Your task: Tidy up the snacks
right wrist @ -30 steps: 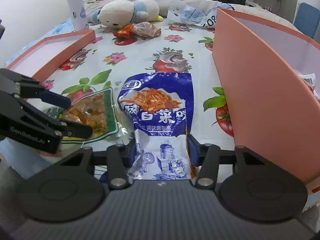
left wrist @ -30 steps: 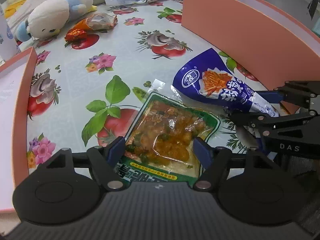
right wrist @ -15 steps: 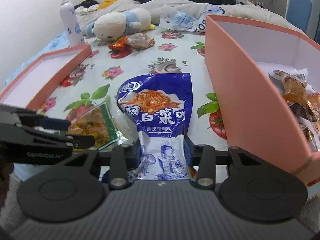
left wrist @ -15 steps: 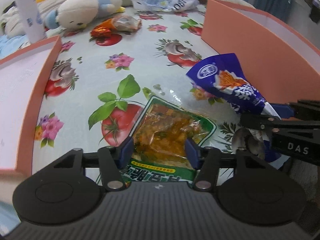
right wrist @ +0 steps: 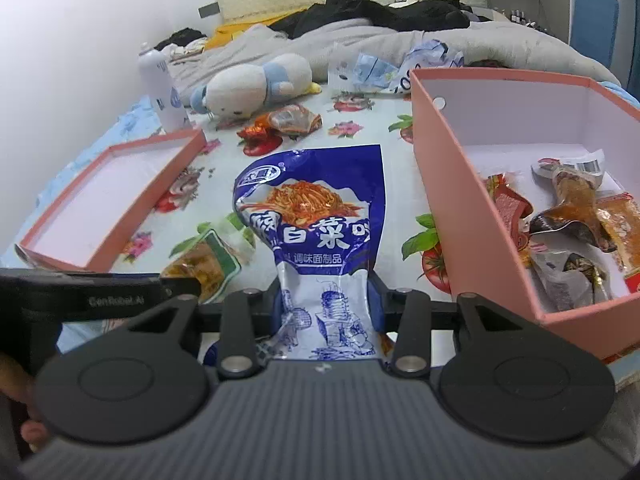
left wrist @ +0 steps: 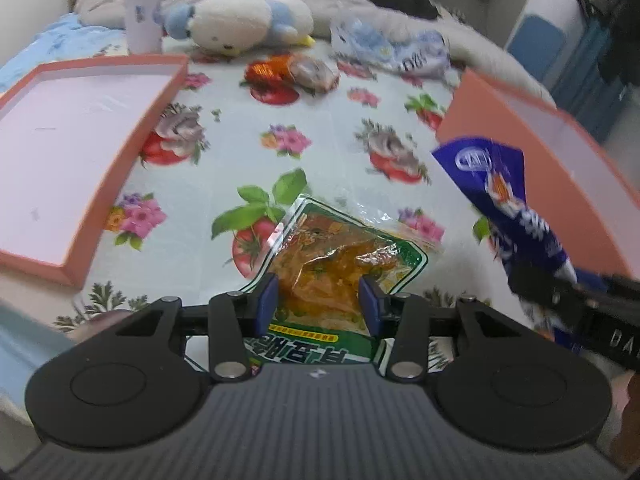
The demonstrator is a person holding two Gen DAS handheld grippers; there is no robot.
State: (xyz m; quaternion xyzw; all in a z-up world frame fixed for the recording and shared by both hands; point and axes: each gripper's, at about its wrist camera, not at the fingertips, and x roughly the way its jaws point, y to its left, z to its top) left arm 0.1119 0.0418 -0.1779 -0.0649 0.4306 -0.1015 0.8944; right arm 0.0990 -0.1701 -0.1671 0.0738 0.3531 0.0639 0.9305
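The deep pink box [right wrist: 448, 208] fills the right of the right wrist view, open at the top with several snack packs already lying on its floor, while its shallow lid [right wrist: 108, 196] lies at the left on the flowered surface [right wrist: 360, 120]. Between them, at centre frame, the blue packet [right wrist: 316, 216] stands with its long axis running straight away from the right gripper [right wrist: 329, 308], whose jaws pinch its pale lower end (the box wall is just to the packet's right, so this hand is the nearer one to it). In the left wrist view the green packet [left wrist: 332, 264] sits at lower centre, its length running away from the left gripper [left wrist: 318, 304], whose jaws are closing on its sides, the pads at its edges.
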